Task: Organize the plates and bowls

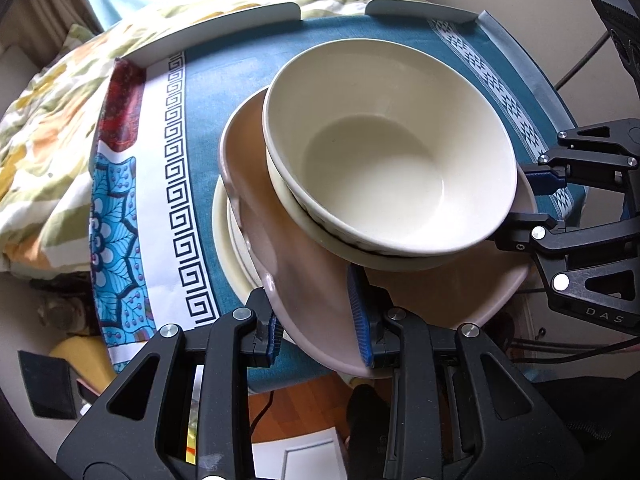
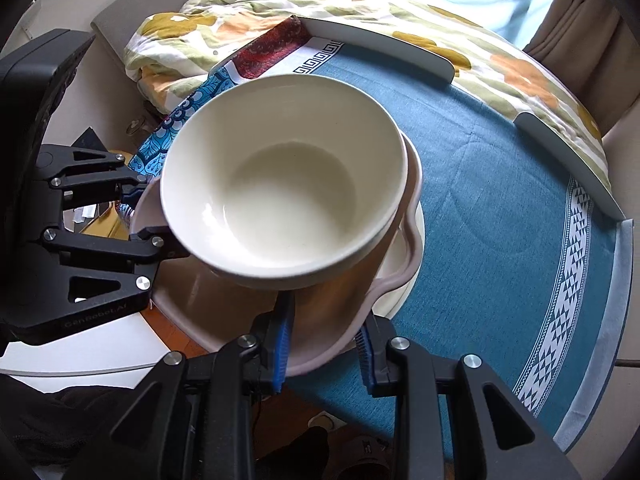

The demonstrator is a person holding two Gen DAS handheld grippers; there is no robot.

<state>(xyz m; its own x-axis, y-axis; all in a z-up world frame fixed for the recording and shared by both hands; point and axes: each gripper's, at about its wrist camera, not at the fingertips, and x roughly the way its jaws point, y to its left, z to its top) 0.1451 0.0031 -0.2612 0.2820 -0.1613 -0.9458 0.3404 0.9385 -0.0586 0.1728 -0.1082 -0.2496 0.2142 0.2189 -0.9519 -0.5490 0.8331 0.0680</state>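
Both tools are on the same piece here: the left tool (image 1: 320, 316) has its blue ribbed pads straddling the near rim of the pink plate (image 1: 304, 280), one pad under the edge and one on top, jaws narrowed onto it. The right tool (image 2: 324, 344) does the same at its own side, blue pads either side of that wavy, lobed rim of the pink plate (image 2: 332, 292), clamped on. The plate is glossy, matte-pink, shallow, and it sits tilted, overhanging the counter's near edge. Riding on it is the cream bowl (image 1: 396, 152), smooth glazed ceramic, deep and round, nested in a second cream bowl whose rim peeks out just beneath it. From the right wrist view the cream bowl (image 2: 280, 184) fills the middle, shiny inside. Under the pink plate lies a cream plate (image 1: 224, 232), flat on the cloth, its round edge showing at the left. The counter (image 1: 224, 100) wears a teal woven cloth with a white band of black Greek-key pattern and a diamond border, and pale raised rails (image 1: 224, 28) line its far edge. Beyond lies a floral quilt (image 1: 48, 92), soft and rumpled.
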